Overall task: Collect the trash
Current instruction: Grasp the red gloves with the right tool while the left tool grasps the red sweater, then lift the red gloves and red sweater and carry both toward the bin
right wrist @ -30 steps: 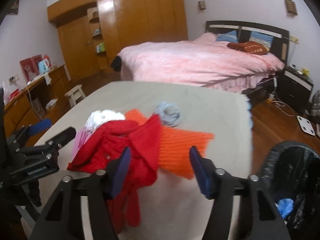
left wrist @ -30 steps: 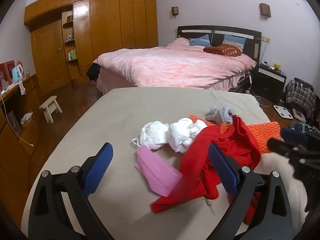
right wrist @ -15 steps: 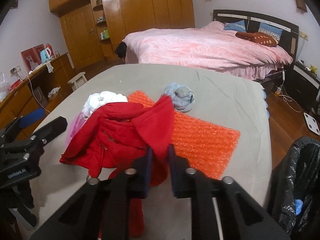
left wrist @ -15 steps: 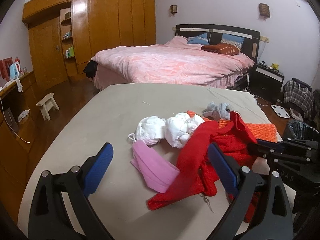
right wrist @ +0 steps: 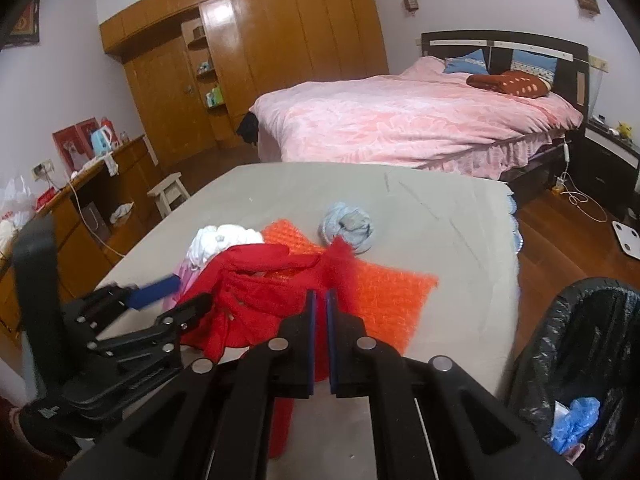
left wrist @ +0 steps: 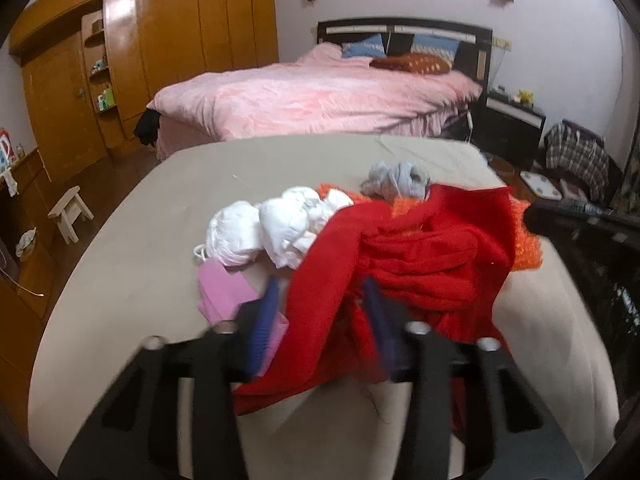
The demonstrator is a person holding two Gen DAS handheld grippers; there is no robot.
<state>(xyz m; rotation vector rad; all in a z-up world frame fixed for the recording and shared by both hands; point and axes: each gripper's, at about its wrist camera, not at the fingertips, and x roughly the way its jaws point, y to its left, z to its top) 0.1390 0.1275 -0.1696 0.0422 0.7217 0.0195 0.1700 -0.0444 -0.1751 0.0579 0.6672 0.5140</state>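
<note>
A red garment (left wrist: 420, 248) (right wrist: 256, 280) lies heaped on the beige table (left wrist: 140, 280). My left gripper (left wrist: 320, 284) (right wrist: 188, 292) is low over its near sleeve. The jaws are closing, with red cloth bunched between the blurred pads. My right gripper (right wrist: 320, 294) (left wrist: 532, 216) is shut, and a raised flap of the same garment is pinched at its tips. Two white crumpled wads (left wrist: 280, 232) (right wrist: 220, 240) and a pink piece (left wrist: 224, 292) lie at the left. An orange bubble sheet (right wrist: 380, 292) and a grey-blue balled cloth (right wrist: 348, 228) lie behind.
A black-bagged trash bin (right wrist: 580, 340) stands off the table's right edge, with something blue (right wrist: 576, 420) inside. Beyond the table are a pink bed (right wrist: 400, 120), a small white stool (right wrist: 168, 196), a wooden wardrobe and a white scale (right wrist: 628, 236) on the floor.
My left gripper came forward and down onto the pile, and its wide jaws narrowed around the red sleeve. My right gripper went from half open to shut on the red garment.
</note>
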